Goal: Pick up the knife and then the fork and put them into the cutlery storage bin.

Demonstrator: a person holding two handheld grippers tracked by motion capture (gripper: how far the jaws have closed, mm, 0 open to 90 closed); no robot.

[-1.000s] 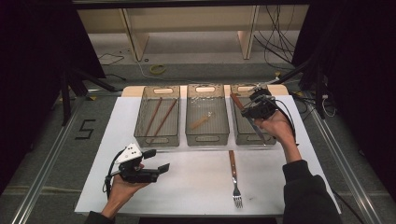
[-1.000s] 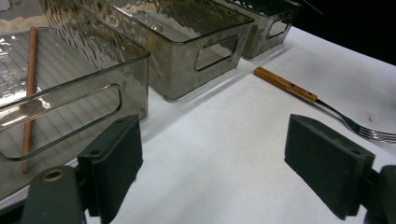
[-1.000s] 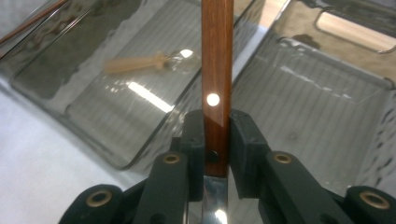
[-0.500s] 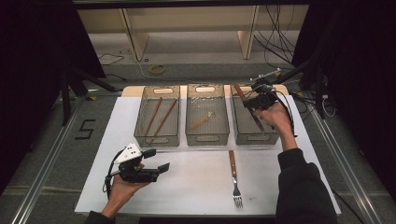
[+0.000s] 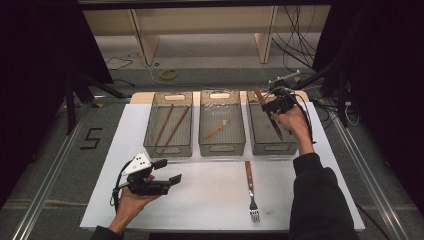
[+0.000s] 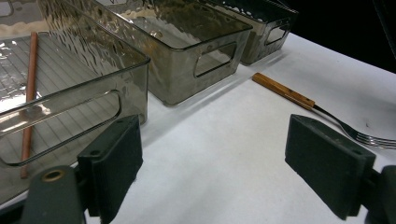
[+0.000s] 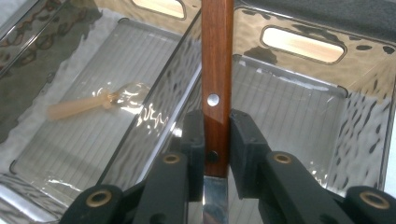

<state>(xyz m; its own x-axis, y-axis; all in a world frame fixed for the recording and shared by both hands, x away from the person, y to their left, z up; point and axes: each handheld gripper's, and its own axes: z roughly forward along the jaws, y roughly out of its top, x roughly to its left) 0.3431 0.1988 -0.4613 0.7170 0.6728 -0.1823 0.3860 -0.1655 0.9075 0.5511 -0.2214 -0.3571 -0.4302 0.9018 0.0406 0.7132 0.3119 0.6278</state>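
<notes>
Three bins, knife over the right one
Right gripper [image 5: 270, 103] clamps the knife [image 7: 217, 70] above the right bin [image 5: 260, 145]; left bin [image 5: 169, 148] holds two sticks [image 5: 170, 125], middle bin [image 5: 221, 146] one spoon [image 5: 216, 130]; one fork [image 5: 251, 192] lies near; left gripper [image 5: 167, 172] gapes wide.

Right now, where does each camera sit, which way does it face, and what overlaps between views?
High view: above the person's side, looking forward and down at the table, three bins and fork; both forearms and hands show.
Left gripper view: rides the left gripper, low over the table, facing the bins; its open fingers show.
Right gripper view: rides the right gripper, looking into the right bin; its fingers clamp a wooden-handled knife.
Shared: fork in the high and left gripper views; knife in the high and right gripper views.
</notes>
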